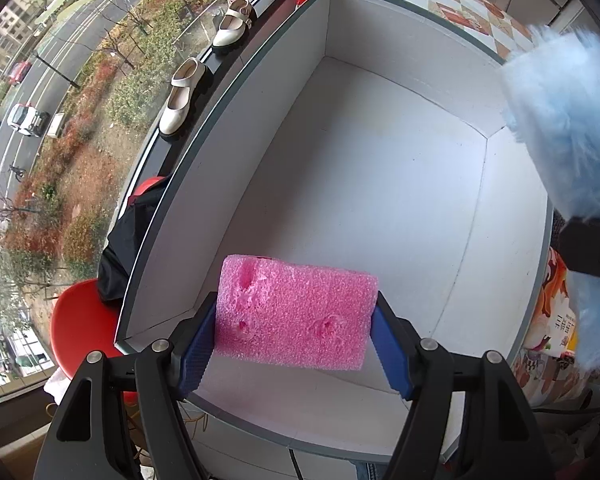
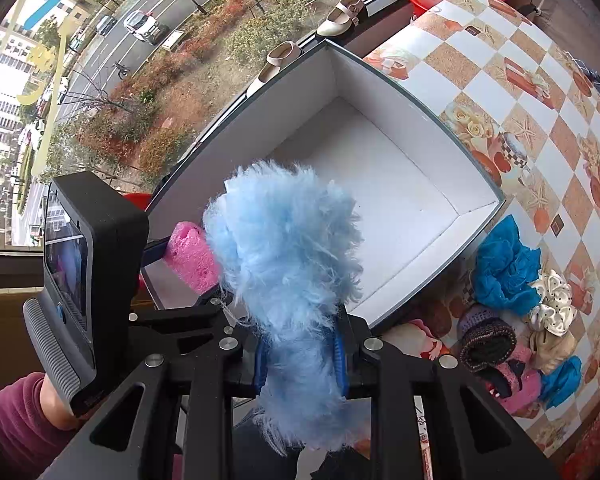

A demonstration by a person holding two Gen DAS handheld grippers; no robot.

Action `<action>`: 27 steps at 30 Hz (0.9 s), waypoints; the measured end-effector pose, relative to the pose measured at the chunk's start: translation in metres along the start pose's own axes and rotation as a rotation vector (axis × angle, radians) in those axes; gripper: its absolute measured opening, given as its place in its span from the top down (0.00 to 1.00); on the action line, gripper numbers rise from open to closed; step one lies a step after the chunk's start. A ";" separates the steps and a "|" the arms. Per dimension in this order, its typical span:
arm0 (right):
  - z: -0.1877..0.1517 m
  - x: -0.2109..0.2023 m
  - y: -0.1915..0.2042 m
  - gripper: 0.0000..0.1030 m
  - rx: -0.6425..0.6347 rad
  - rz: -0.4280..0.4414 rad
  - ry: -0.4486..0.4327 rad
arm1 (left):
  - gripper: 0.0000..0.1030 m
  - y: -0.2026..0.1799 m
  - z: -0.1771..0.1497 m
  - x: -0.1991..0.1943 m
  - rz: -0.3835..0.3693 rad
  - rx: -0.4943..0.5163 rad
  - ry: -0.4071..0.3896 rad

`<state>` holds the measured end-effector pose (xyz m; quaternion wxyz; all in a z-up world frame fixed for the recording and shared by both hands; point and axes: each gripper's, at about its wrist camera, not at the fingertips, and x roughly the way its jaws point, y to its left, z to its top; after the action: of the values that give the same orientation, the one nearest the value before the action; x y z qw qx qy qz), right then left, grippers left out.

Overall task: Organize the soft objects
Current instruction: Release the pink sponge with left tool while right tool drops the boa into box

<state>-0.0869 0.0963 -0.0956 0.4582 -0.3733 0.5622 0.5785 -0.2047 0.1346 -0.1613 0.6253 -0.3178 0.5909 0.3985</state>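
My left gripper (image 1: pixel 294 332) is shut on a pink foam block (image 1: pixel 292 312) and holds it over the near end of an open grey box with a white inside (image 1: pixel 360 184). My right gripper (image 2: pixel 300 356) is shut on a fluffy light-blue soft object (image 2: pixel 288 248), held above the box's near edge (image 2: pixel 440 276). The blue fluff also shows at the right edge of the left wrist view (image 1: pixel 568 128). The pink block also shows in the right wrist view (image 2: pixel 190 256), beside the left gripper's black body (image 2: pixel 84 280).
The box stands on a checkered tablecloth (image 2: pixel 520 92). Right of the box lie blue cloths (image 2: pixel 504 268), a white dotted scrunchie (image 2: pixel 552 304) and knitted pieces (image 2: pixel 496 348). Cream shoes (image 1: pixel 180 96) stand on the window ledge. A red chair (image 1: pixel 84 320) is left of the box.
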 end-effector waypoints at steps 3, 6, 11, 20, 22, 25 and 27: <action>0.001 -0.001 0.000 0.75 -0.001 -0.003 -0.005 | 0.28 0.001 0.003 0.000 0.000 -0.005 -0.005; 0.003 -0.002 0.001 0.75 -0.002 -0.005 -0.008 | 0.28 0.003 -0.001 -0.001 0.001 -0.009 -0.009; 0.005 -0.002 0.001 0.75 -0.003 -0.009 -0.012 | 0.27 0.002 -0.002 -0.002 -0.001 -0.010 -0.011; 0.010 0.001 0.002 0.75 -0.013 -0.018 -0.007 | 0.27 0.000 -0.014 -0.008 -0.007 -0.023 -0.014; 0.014 -0.001 0.002 0.75 -0.009 -0.017 -0.015 | 0.27 0.000 -0.014 -0.007 -0.006 -0.017 -0.011; 0.018 -0.005 0.002 0.75 -0.007 -0.014 -0.031 | 0.25 -0.001 -0.014 -0.009 -0.004 -0.007 -0.020; 0.021 -0.007 0.001 0.68 0.000 -0.003 -0.039 | 0.23 -0.002 -0.014 -0.009 -0.017 -0.008 -0.023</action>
<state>-0.0844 0.1160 -0.0867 0.4699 -0.3631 0.5525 0.5848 -0.2093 0.1202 -0.1537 0.6342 -0.3207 0.5792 0.3993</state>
